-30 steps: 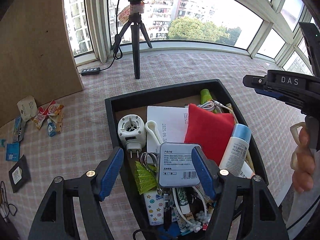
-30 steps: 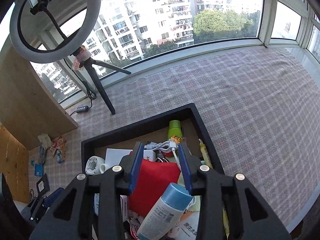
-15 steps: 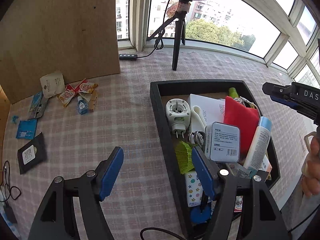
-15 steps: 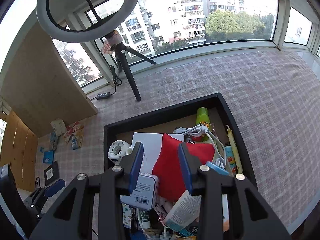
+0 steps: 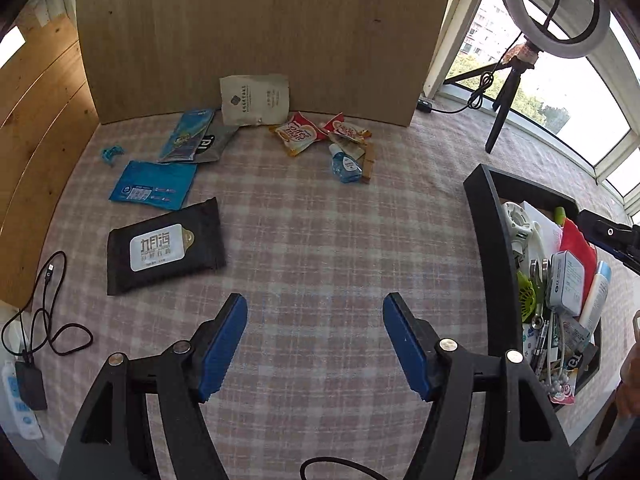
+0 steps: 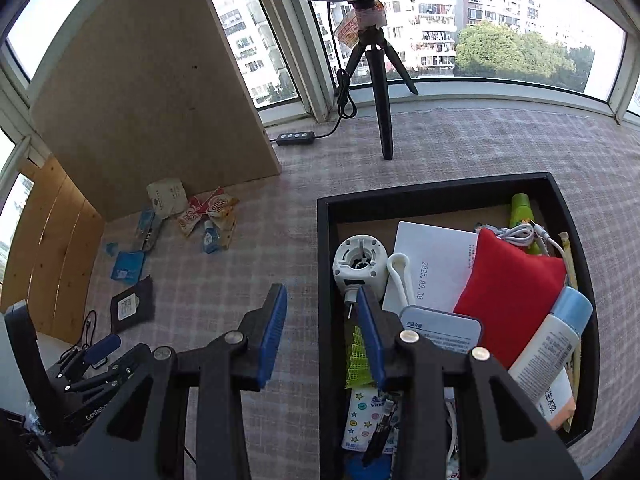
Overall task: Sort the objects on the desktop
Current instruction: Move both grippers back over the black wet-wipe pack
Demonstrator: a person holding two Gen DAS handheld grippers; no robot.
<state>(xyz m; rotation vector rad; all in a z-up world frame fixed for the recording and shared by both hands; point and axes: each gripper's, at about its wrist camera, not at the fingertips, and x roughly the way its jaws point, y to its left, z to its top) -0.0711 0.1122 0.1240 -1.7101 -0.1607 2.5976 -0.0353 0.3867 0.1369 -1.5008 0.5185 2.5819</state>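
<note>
A black tray [image 6: 436, 190] full of mixed items stands on the checked cloth; it also shows at the right in the left wrist view [image 5: 486, 232]. In it lie a red pouch [image 6: 512, 292], a grey tin [image 6: 444, 330], a white plug device [image 6: 360, 262] and a blue-capped tube [image 6: 552, 344]. My right gripper [image 6: 322, 330] is open and empty over the tray's left wall. My left gripper [image 5: 316, 344] is open and empty above bare cloth left of the tray. A black wipes pack [image 5: 164, 246] lies ahead of it to the left.
Snack sachets [image 5: 304, 132], a small blue bottle [image 5: 344, 164], blue packets [image 5: 154, 186] and a beige pouch [image 5: 254, 98] lie by the wooden board [image 5: 256, 36]. A ring light tripod [image 6: 380, 92] stands behind the tray. A black cable [image 5: 48, 312] lies at far left.
Both grippers have swung left. The left one moved off the tray to the open cloth. The right one moved from over the red pouch to the tray's left wall.
</note>
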